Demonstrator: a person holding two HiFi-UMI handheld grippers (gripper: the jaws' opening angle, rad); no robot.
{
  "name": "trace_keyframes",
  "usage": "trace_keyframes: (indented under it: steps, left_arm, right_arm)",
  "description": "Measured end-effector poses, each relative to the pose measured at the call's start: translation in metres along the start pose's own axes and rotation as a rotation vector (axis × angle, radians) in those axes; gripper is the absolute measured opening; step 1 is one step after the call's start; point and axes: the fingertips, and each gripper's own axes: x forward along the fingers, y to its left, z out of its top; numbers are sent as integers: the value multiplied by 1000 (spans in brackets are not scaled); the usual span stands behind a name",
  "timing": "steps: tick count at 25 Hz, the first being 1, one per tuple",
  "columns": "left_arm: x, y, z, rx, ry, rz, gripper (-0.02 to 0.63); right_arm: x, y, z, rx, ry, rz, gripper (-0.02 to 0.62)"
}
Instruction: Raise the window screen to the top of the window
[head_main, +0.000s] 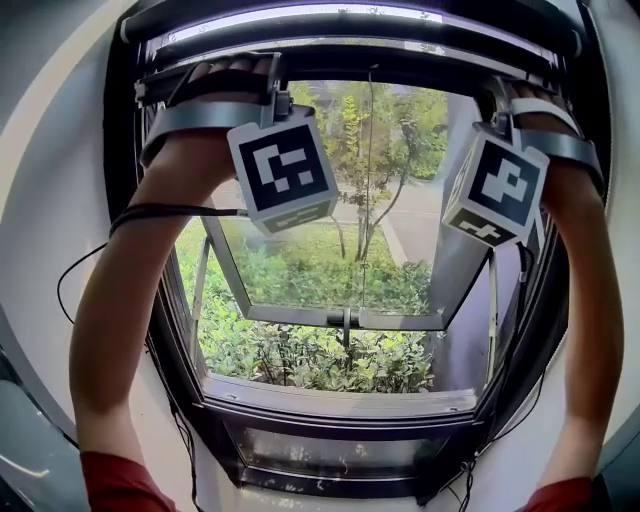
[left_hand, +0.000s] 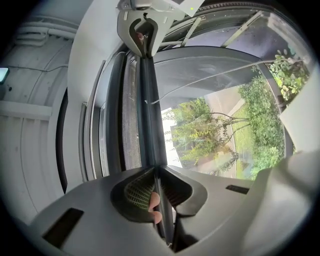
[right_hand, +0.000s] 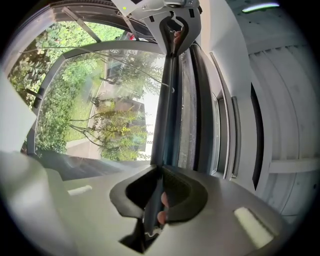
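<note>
The window screen's dark bottom bar (head_main: 380, 62) lies across the window near its top edge. My left gripper (head_main: 232, 78) is shut on the bar's left part and my right gripper (head_main: 522, 92) on its right part. In the left gripper view the bar (left_hand: 149, 115) runs straight out from the left gripper (left_hand: 157, 192), whose pads pinch it, to the right gripper (left_hand: 142, 30) at its far end. The right gripper view mirrors this: the bar (right_hand: 167, 105) is clamped in the right gripper (right_hand: 156, 195), with the left gripper (right_hand: 172, 25) at the far end.
Below the bar the window opening shows an outward-swung glass pane (head_main: 330, 250) with a handle (head_main: 345, 320), and trees and bushes outside. The dark window frame (head_main: 340, 405) surrounds it. A black cable (head_main: 170, 212) hangs off the left forearm.
</note>
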Motion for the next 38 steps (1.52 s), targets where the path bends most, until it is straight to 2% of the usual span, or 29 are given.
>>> trace_keyframes:
  steps: [5, 11, 14, 18, 21, 28, 31, 35, 38]
  left_arm:
    - [12, 7, 0, -8, -7, 3, 43]
    - [22, 22, -6, 60, 39, 76, 44]
    - [24, 19, 3, 40, 11, 57, 52]
    - [20, 12, 25, 17, -52, 56, 52]
    - [19, 10, 33, 2, -64, 46, 52]
    - [23, 19, 21, 19, -31, 75, 52]
    - [24, 22, 23, -28, -61, 91, 52]
    - [23, 27, 16, -10, -43, 133, 52]
    - [21, 23, 20, -61, -87, 135, 52]
  right_arm:
    - [12, -12, 1, -14, 21, -21, 49]
    - [17, -18, -2, -43, 32, -49, 74]
    - [17, -17, -2, -36, 30, -35, 74]
    - [18, -23, 2, -37, 0, -80, 74]
    - [19, -24, 1, -38, 3, -85, 74]
    - [22, -29, 4, -27, -6, -110, 74]
    - [23, -28, 4, -19, -6, -112, 74]
    - [24, -23, 5, -20, -14, -111, 74]
    - [24, -17, 7, -14, -20, -104, 74]
